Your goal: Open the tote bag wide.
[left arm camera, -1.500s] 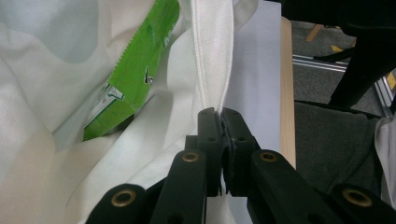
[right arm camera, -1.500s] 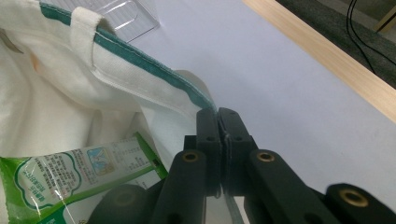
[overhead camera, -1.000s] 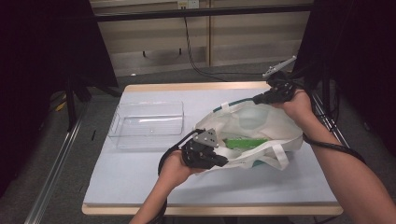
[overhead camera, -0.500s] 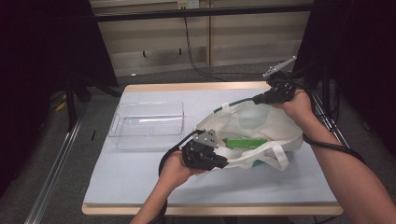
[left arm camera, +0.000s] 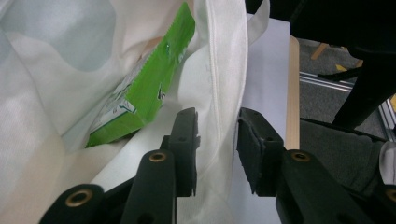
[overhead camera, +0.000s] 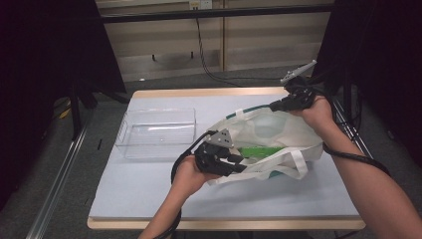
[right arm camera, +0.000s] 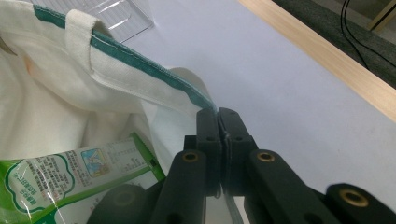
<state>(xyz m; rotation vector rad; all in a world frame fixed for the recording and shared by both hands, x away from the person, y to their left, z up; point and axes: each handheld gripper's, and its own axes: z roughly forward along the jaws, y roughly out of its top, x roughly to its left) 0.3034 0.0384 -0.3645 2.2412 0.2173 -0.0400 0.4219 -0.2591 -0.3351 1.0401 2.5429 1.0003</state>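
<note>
Table (overhead camera: 149, 199) unchanged; right tool (right arm camera: 218, 122) still pinching bag (overhead camera: 278, 129) rim; left tool (left arm camera: 215, 140) stays open.

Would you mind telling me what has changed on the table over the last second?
Hardly anything visibly changed. The left tongs remain open at the near rim of the tote bag, which passes between their jaws. The right tongs stay shut on the far rim, holding the bag open. The green packet inside and the clear bin beside the bag have not moved.
</note>
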